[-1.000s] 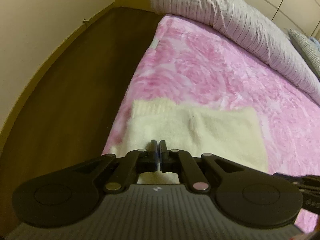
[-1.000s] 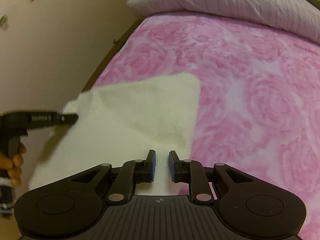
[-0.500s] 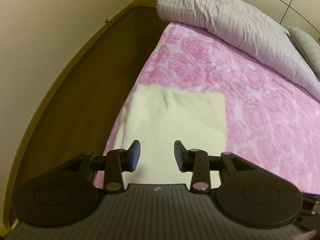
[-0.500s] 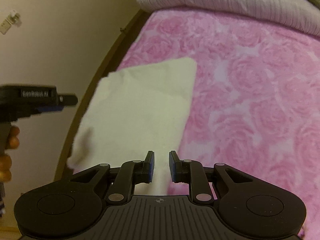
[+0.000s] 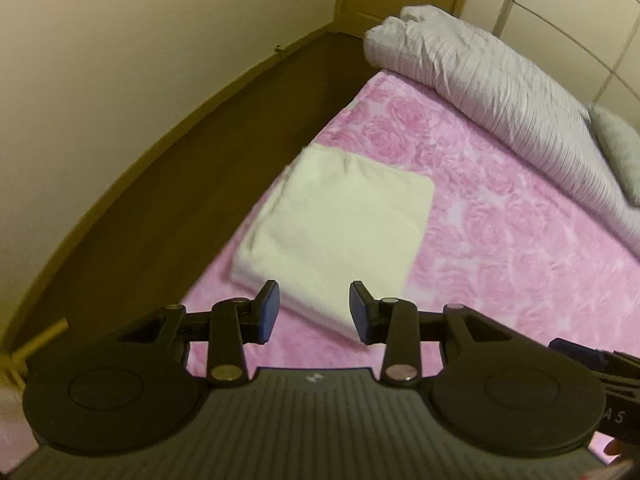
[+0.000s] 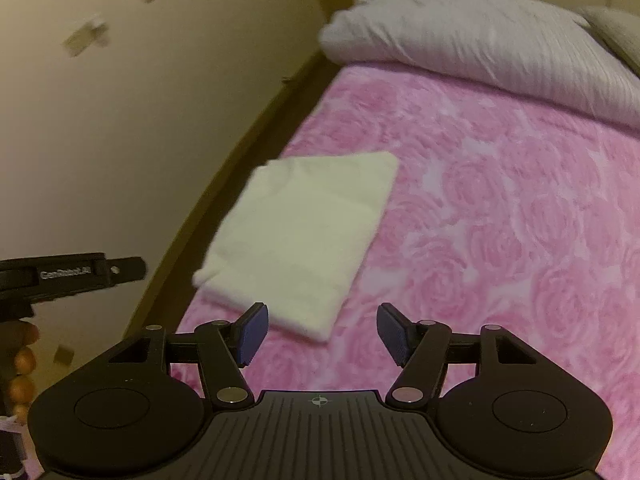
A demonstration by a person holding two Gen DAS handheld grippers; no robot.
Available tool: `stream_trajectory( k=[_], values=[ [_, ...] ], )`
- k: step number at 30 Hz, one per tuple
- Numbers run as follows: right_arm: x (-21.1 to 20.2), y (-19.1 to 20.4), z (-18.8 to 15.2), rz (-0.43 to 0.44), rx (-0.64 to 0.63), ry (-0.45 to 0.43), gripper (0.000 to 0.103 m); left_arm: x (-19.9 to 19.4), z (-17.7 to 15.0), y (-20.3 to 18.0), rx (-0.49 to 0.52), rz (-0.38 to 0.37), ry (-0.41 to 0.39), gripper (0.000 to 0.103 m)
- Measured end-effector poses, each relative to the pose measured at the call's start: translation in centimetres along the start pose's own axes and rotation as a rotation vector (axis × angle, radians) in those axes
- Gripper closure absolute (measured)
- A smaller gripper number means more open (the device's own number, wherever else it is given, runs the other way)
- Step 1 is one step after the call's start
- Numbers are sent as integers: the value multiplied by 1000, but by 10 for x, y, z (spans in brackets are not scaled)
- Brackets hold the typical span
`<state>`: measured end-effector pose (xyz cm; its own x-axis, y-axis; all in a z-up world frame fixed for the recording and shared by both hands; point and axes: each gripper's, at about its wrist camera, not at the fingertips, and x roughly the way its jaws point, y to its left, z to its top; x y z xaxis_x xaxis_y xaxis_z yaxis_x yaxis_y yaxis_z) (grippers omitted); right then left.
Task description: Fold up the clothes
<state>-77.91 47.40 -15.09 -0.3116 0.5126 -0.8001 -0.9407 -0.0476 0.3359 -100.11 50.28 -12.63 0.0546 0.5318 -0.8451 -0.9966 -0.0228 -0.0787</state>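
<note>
1. We see the cream garment (image 5: 340, 224) folded into a neat rectangle, lying flat on the bed (image 5: 500, 264) right by its left edge, above the dark floor (image 5: 168, 184).
2. Its long axis runs away from us along that bed edge, the near short end closest to our tools, the far end pointing towards the bundled duvet (image 5: 492, 84).
3. Our left tool (image 5: 314, 312) hangs just short of the garment's near end, jaws spread wide, blue pads (image 5: 269, 312) facing each other with nothing between them.
4. Our right tool (image 6: 318, 334) sits back over the pink cover, jaws opened even wider and holding nothing; the garment's near corner (image 6: 316, 328) shows in the gap but we cannot tell any contact.
5. In the right wrist view the left tool's black body (image 6: 72, 274) pokes in from the left, fingers of the hand (image 6: 22, 364) wrapped on its grip.
6. Around it: a grey-white striped duvet heaped across the head of the bed, a grey pillow (image 5: 616, 152) beside it, a cream wall (image 5: 120, 60) beyond the floor strip.
7. Textures: the garment looks soft and fleecy, the bed cover plush with a pink rose pattern, the duvet crinkled in fine ribs.
</note>
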Motion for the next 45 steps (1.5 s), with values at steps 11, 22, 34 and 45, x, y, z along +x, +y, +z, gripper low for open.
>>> stream_trajectory(
  k=[11, 22, 34, 45],
  values=[
    [-90, -47, -33, 78, -132, 24, 39, -89, -83, -74, -100, 92, -75, 68],
    [-126, -86, -50, 109, -253, 67, 39, -120, -152, -125, -222, 146, -70, 68],
    [-109, -93, -34, 154, -365, 111, 39, -104, -156, -146, -318, 90, -9, 68],
    [-79, -94, -6, 166, -379, 155, 39, -70, -135, -154, -264, 184, 32, 68]
  ],
)
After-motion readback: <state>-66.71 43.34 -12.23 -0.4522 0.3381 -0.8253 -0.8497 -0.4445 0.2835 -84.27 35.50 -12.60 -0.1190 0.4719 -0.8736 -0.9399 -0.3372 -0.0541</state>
